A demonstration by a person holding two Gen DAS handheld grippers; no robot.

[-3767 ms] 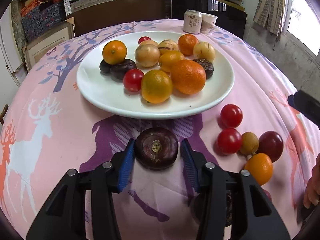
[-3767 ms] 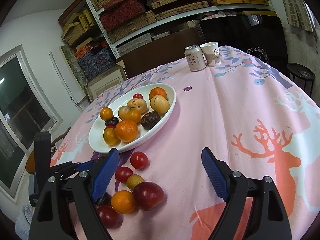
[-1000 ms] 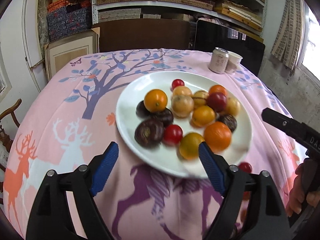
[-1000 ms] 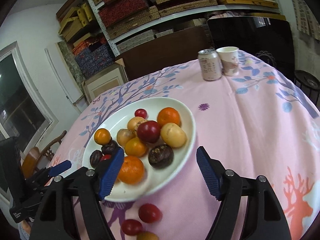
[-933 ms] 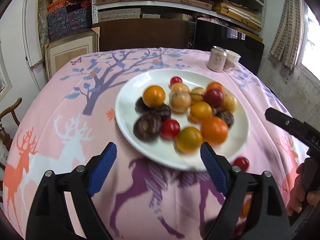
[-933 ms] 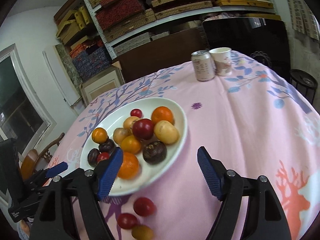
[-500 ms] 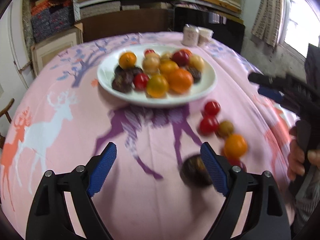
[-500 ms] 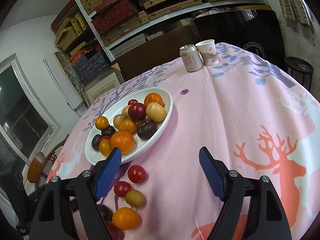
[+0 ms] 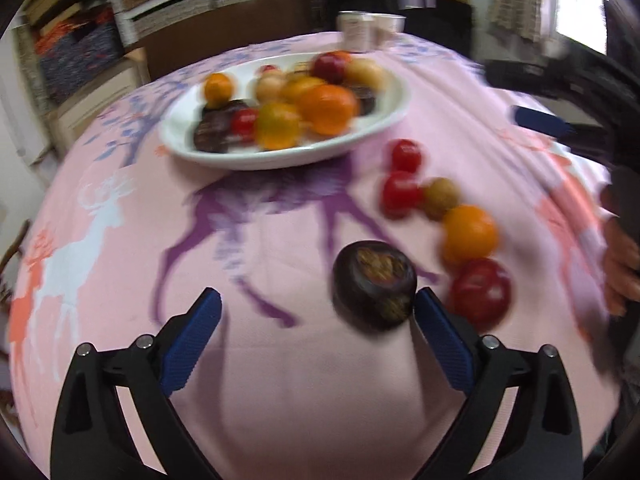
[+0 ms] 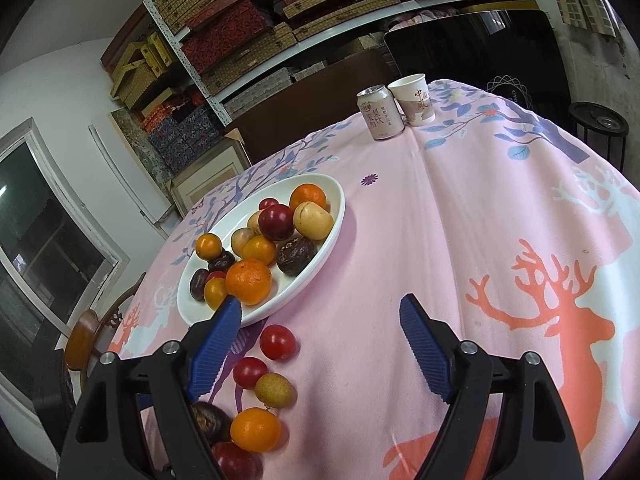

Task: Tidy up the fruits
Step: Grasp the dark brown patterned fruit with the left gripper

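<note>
Pink cloth printed with deer and trees covers the table (image 10: pixel 460 240). A white plate (image 10: pixel 320 248) sits on it, heaped with oranges, plums, dark passion fruits and pale round fruits. Loose fruit lies on the cloth near the plate's rim: 2 cherry tomatoes (image 10: pixel 278 342), 1 tan longan (image 10: pixel 275 390), 1 orange (image 10: pixel 255 429), 1 red plum (image 9: pixel 481 290) and 1 dark passion fruit (image 9: pixel 374 283). The left gripper (image 9: pixel 316 314) has just been widening and stands spread far apart; the passion fruit lies on the cloth between the tips, just beside the right-hand blue pad, with a wide gap to the other pad, and contact cannot be judged through the blur. The right gripper (image 10: pixel 320 322) is also spread wide, empty, held above bare cloth beside the plate. A drink can (image 10: pixel 379 112) and a paper cup (image 10: pixel 414 98) stand touching at the table's far edge.
</note>
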